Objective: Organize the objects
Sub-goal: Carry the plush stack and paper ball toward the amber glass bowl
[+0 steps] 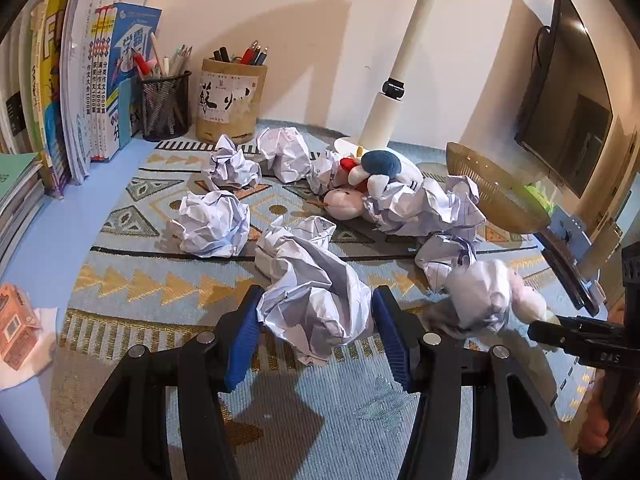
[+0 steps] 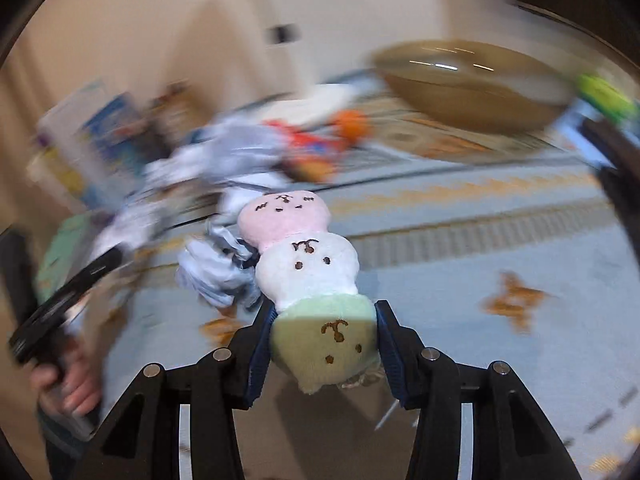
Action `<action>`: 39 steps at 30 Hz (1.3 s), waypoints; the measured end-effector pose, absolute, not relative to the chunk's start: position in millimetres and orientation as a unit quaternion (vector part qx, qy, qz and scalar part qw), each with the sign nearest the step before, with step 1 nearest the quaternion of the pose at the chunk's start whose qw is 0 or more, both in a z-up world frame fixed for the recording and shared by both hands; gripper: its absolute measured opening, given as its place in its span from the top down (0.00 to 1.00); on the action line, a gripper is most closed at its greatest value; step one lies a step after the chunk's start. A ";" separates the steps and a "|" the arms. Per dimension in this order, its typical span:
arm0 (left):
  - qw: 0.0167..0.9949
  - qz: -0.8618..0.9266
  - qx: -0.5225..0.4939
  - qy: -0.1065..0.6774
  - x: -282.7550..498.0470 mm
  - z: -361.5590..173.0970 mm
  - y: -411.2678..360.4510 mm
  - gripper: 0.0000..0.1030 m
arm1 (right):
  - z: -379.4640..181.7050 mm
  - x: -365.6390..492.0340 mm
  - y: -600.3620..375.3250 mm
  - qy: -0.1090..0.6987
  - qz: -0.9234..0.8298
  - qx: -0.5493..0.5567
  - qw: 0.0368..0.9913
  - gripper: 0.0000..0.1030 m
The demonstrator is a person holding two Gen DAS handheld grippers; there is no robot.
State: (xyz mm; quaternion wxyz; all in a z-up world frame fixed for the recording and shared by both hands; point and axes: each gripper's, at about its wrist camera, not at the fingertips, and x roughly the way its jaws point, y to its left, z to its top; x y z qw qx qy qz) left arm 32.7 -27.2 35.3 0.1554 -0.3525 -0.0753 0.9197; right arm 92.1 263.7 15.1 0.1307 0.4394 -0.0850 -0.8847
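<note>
My left gripper [image 1: 316, 320] is shut on a crumpled white paper ball [image 1: 316, 300], low over the patterned mat [image 1: 160, 280]. Several more paper balls [image 1: 214, 224] lie across the mat, around a plush toy with a blue cap [image 1: 376, 168]. My right gripper [image 2: 324, 344] is shut on the green end of a pink, white and green dumpling plush [image 2: 308, 276] and holds it above the mat; that view is blurred. The plush and the right gripper also show in the left wrist view [image 1: 492, 296]. An amber bowl [image 1: 492, 188] stands at the right.
Books [image 1: 80, 80] stand at the back left, next to a mesh pen cup [image 1: 164, 106] and a bamboo pen holder [image 1: 230, 100]. A white lamp post [image 1: 396, 80] rises at the back. A monitor [image 1: 568, 92] hangs right. A paper house [image 1: 18, 332] lies left.
</note>
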 end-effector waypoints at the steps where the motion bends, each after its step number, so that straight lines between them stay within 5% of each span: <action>1: 0.156 0.920 -0.353 -0.075 32.7 35.1 -27.0 0.49 | 15.6 91.6 260.7 -0.077 -0.885 0.442 0.123 0.54; 8: 0.156 0.920 -0.353 -0.065 33.8 34.6 -23.4 0.49 | 6.5 90.5 295.4 -0.068 -0.879 0.472 0.017 0.54; 9: 0.156 0.920 -0.353 -0.065 33.5 34.4 -23.2 0.48 | 5.8 91.9 297.7 -0.076 -0.877 0.474 0.023 0.50; 12: 0.155 0.919 -0.357 -0.064 32.2 33.6 -23.2 0.48 | 6.8 89.6 295.5 -0.089 -0.872 0.477 0.061 0.16; 13: 0.154 0.919 -0.358 -0.064 32.1 33.3 -23.1 0.48 | 6.9 89.0 294.8 -0.092 -0.872 0.476 0.065 0.15; 17: 0.147 0.919 -0.361 -0.060 33.0 34.0 -20.8 0.48 | 6.7 85.9 294.6 -0.061 -0.877 0.475 0.040 0.19; 19: 0.150 0.919 -0.360 -0.055 37.1 38.5 -15.7 0.48 | 6.4 82.5 285.3 -0.026 -0.880 0.473 0.041 0.49; 20: 0.158 0.920 -0.357 -0.050 41.1 44.8 -9.7 0.49 | 7.1 83.5 281.6 -0.017 -0.880 0.472 0.049 0.52; 32: 0.338 0.900 -0.273 0.037 -2.1 185.1 170.2 0.48 | 125.5 79.4 370.3 -0.077 -0.938 0.338 0.001 0.54; 39: 0.345 0.881 -0.323 0.006 -79.6 173.7 255.9 0.49 | 160.1 35.7 453.1 -0.202 -0.926 0.317 -0.043 0.53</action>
